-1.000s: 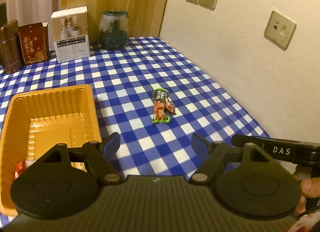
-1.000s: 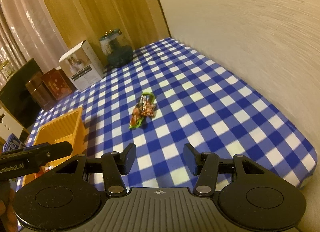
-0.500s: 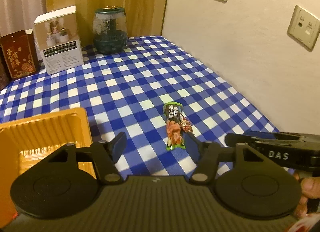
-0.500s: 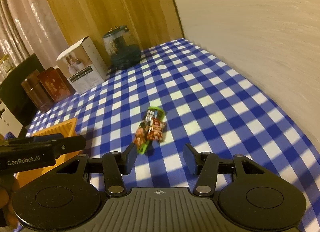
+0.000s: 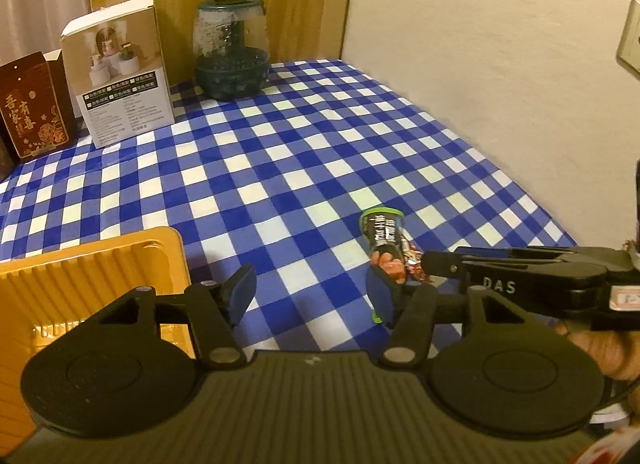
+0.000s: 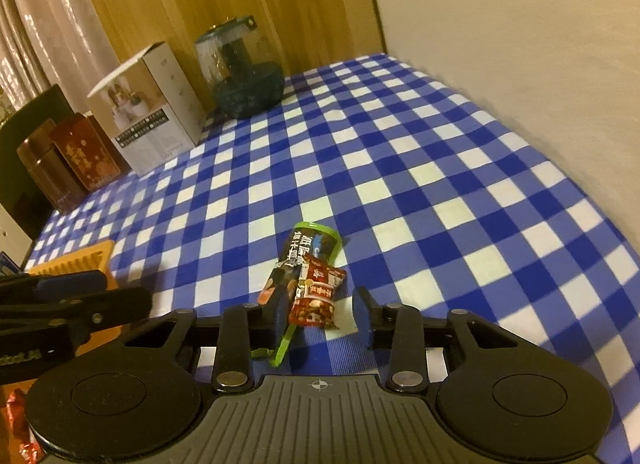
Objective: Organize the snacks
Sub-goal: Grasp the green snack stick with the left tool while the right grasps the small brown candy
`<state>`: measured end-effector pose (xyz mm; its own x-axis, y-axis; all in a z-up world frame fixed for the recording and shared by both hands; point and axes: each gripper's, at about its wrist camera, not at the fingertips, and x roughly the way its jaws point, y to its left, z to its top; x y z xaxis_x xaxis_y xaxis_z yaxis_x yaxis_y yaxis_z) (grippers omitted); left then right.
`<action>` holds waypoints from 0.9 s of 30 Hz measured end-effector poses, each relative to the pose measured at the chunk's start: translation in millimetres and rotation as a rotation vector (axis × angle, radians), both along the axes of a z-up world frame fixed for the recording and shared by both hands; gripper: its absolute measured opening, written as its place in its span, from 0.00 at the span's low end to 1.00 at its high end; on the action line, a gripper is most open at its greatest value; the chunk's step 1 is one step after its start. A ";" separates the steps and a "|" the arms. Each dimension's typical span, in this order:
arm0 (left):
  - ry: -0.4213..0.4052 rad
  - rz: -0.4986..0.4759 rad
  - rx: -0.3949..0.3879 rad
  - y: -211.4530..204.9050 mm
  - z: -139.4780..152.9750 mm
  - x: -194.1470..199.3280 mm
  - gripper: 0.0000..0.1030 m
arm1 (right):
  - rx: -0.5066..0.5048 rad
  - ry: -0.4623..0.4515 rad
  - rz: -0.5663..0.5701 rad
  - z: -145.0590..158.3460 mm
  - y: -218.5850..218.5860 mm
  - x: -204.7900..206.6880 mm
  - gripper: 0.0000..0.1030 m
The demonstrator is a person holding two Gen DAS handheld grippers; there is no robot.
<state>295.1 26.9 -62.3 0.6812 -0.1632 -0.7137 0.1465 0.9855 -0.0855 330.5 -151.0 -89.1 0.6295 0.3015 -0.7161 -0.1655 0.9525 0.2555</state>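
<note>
Blue-and-white checked cloth covers the table point(image 6: 460, 168), boxes and a jar lined up at its far edge by the wall. Right gripper point(image 6: 320, 310) is down at the cloth, its fingers just closing but not yet pinching: the small red snack packet point(image 6: 318, 296) lies between them, beside the long green-edged snack packet point(image 6: 308, 250) that runs under the left-hand finger. Left gripper point(image 5: 310, 296) hovers half open, holding nothing, the orange tray point(image 5: 96, 276) by its left finger.

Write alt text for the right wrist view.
The right gripper, jaws apart and just closing, straddles a small red snack packet lying against a green-edged snack packet on a blue checked tablecloth.
</note>
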 end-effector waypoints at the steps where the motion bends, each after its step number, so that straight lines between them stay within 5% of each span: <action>1: 0.000 0.002 0.001 1.3 -0.7 1.0 0.56 | -0.004 0.002 0.001 -2.4 1.4 2.6 0.34; 14: 0.000 -0.022 0.006 -5.8 -4.7 10.8 0.56 | -0.082 0.003 0.021 -17.0 14.7 15.7 0.21; 27: 0.049 -0.140 0.032 -60.3 -21.6 31.0 0.56 | -0.083 0.017 -0.113 -7.4 -37.3 -24.6 0.19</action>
